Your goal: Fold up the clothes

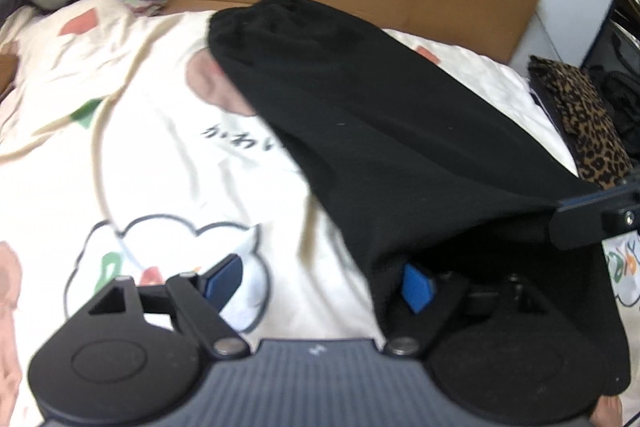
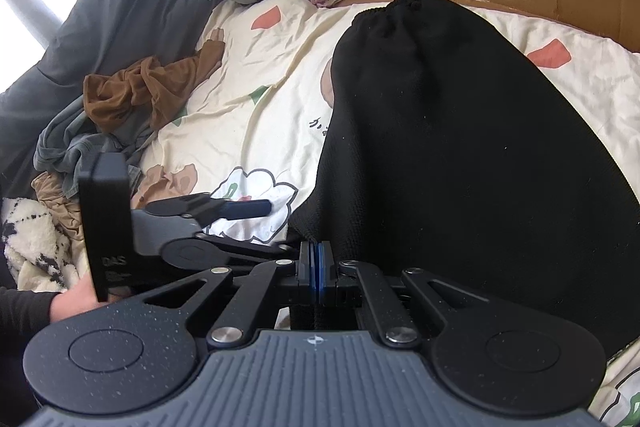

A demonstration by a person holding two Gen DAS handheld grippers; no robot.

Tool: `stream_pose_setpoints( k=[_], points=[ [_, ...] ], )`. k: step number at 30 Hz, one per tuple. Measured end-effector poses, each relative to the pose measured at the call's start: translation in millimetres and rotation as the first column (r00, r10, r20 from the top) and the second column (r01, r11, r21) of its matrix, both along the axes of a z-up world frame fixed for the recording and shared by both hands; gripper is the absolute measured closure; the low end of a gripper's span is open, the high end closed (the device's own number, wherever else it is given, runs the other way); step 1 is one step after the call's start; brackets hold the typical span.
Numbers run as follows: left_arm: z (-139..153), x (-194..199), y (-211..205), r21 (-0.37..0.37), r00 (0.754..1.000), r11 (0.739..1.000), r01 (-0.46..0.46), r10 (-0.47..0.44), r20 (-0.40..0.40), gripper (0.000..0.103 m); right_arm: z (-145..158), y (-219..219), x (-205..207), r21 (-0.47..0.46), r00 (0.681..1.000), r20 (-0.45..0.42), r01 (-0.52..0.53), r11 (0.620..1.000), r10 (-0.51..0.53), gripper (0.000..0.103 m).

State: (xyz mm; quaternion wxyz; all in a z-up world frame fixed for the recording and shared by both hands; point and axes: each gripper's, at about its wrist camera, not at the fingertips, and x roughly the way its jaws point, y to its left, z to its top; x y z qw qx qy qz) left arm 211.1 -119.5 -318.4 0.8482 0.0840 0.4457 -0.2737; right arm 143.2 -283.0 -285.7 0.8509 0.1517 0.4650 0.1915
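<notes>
Right wrist view showed the right tongs (image 2: 319,269) clamped on the near edge of the black garment (image 2: 460,147), which stretched up the frame's right half over the cartoon-print bed cover (image 2: 240,75). Left wrist view had the left tongs (image 1: 320,287) spread wide, the garment (image 1: 360,115) draped over the right finger (image 1: 416,287) but not pinched.

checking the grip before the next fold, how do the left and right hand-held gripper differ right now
The left hand-held gripper has its jaws spread wide and pinches nothing, though the black garment drapes over one finger; the right hand-held gripper is shut on that garment's near edge. The left sits over the cream printed duvet; the right faces mostly black cloth. Both have blue pads and point downward.
</notes>
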Motion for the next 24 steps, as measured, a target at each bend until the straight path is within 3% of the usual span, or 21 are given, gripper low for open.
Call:
stream_pose_setpoints(
  k=[5, 11, 16, 21, 24],
  points=[
    [3.9, -2.0, 15.7, 0.005, 1.000, 1.000, -0.022, 0.022, 0.001, 0.019, -2.8, 3.6, 1.2, -0.005, 1.000, -0.009, -0.011, 1.000, 0.011, 0.103],
    [0.6, -8.7, 1.2, -0.010, 0.997, 0.998, 0.069, -0.069, 0.019, 0.020, -5.8, 9.7, 2.5, -0.004, 0.999, -0.020, -0.036, 0.999, 0.036, 0.103],
    [-8.2, -3.1, -7.9, -0.013, 0.995, 0.995, 0.101, -0.100, 0.024, 0.040, -10.7, 16.4, 1.5, -0.008, 0.997, -0.034, -0.062, 0.998, 0.062, 0.103],
    [-9.2, 3.8, 9.0, -0.029, 0.997, 0.996, 0.078, -0.079, -0.001, 0.076, -18.5, 23.1, -1.5, -0.006, 0.993, -0.064, -0.100, 0.995, 0.100, 0.101],
    [-12.9, 5.0, 22.7, -0.036, 0.998, 0.998, 0.060, -0.062, -0.035, 0.080, -20.5, 24.4, -5.1, -0.007, 0.990, -0.071, -0.119, 0.993, 0.119, 0.100]
  ],
)
